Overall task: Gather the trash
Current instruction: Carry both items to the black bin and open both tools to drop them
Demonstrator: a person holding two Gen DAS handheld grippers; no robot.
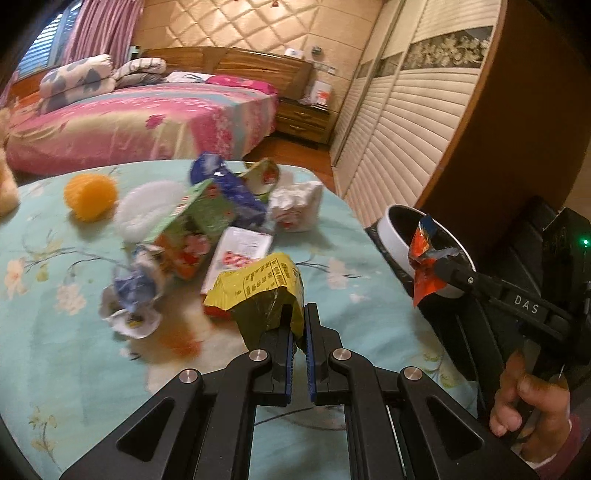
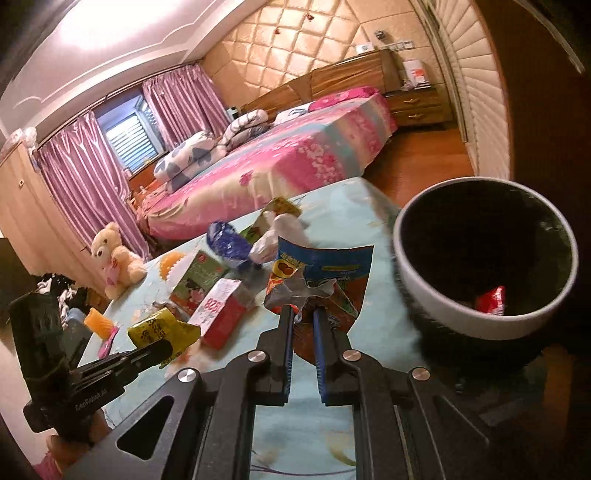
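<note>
Left hand-held gripper (image 1: 298, 317) pinching yellow wrapper (image 1: 258, 291), possibly milk cartons (image 1: 192, 229) behind

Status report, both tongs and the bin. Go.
Left tongs shut on yellow wrapper. Right tongs shut on blue-orange wrapper, beside bin. More trash on table. Nothing blocking the bin.

Glossy crinkled wrapper (image 1: 258, 291) (matt bin (image 2: 439, 317))

A home bedroom: wide bed under a pink floral sheet (image 2: 295, 155) with folded heart-print quilts (image 1: 77, 79), tufted cream padded wall (image 1: 236, 26), shiny pink curtains (image 2: 77, 177), wooden nightstand (image 1: 303, 120), louvred wardrobe doors (image 1: 402, 110), cream teddy bear (image 2: 114, 258).
</note>
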